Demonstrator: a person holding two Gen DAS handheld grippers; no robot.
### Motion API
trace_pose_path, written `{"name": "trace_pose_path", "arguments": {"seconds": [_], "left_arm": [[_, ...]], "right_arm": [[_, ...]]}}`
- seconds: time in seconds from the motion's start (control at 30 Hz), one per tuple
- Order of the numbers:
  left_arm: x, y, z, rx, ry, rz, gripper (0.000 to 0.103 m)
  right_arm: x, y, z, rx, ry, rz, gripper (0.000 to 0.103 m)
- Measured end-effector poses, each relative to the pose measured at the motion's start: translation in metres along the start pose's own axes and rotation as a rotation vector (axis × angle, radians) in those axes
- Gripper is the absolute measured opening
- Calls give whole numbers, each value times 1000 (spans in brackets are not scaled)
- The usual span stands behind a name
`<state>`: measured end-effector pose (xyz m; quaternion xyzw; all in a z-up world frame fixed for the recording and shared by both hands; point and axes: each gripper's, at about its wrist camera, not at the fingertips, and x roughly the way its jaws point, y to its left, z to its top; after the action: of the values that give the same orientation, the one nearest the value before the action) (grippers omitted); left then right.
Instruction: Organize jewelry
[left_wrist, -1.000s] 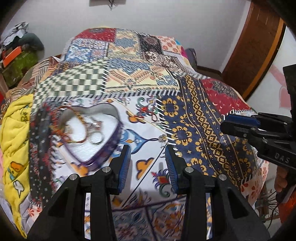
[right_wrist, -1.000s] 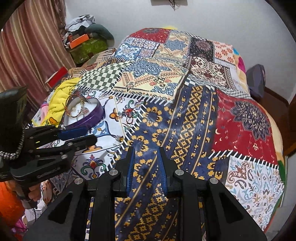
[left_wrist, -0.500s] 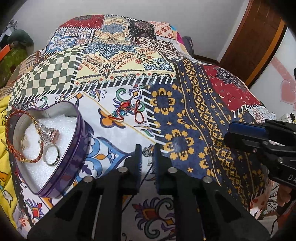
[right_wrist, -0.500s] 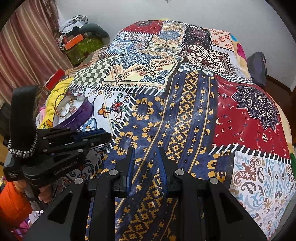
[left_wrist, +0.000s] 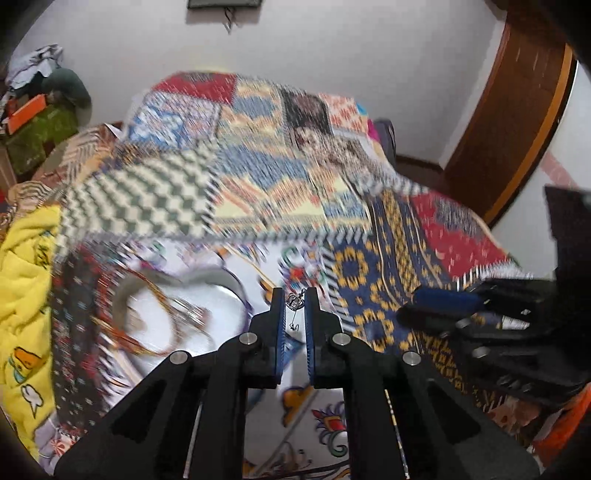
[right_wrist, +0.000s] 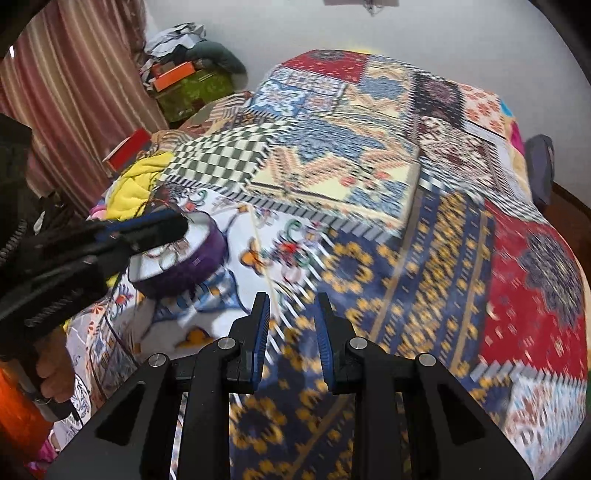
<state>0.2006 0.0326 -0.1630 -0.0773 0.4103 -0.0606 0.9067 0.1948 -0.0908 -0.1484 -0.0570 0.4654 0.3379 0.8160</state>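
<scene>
My left gripper (left_wrist: 295, 301) is shut on a small silver crown-shaped earring (left_wrist: 295, 302) with a thin pin hanging from it, lifted above the patchwork quilt. A purple heart-shaped tin (left_wrist: 207, 291) with a white lining sits just left of it and holds a red-gold bracelet (left_wrist: 147, 325) and rings. In the right wrist view the tin (right_wrist: 192, 258) lies at the left, partly behind the left gripper (right_wrist: 147, 229). A red beaded piece (right_wrist: 290, 254) lies on the quilt right of the tin. My right gripper (right_wrist: 290, 317) is open and empty over the blue-and-gold quilt patch.
The quilt (right_wrist: 388, 166) covers a bed. A yellow blanket (left_wrist: 26, 295) lies at the left edge. Boxes and clothes (right_wrist: 184, 81) are piled by the striped curtain. A wooden door frame (left_wrist: 517, 110) stands at the right. The right gripper shows in the left wrist view (left_wrist: 443, 306).
My left gripper has closed on the silver earring and lifted it off the quilt toward the tin. My right gripper has opened wider.
</scene>
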Motion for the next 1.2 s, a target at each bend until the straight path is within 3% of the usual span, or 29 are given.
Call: {"name": "trace_pose_path", "arguments": {"seconds": [0.17,0.4,0.63,0.73,1.2], "left_arm": [[-17,16,13,-23,-60,17,8],[-17,32,15,-46,-74,10,8],[-7,41,10,-57,-60,10,8],[-5,43,7,-72,-53,5,8],[-35,37,8,-64,-87,18,8]], "right_arm": [[33,10,17,-57,40,-32,22],[69,5,25,-96,112,-72,22],[66,3,21,-84,94,-44,20],[69,6,21,-86,96,-48,4],[22,34,22,-92,0,-41,3]]}}
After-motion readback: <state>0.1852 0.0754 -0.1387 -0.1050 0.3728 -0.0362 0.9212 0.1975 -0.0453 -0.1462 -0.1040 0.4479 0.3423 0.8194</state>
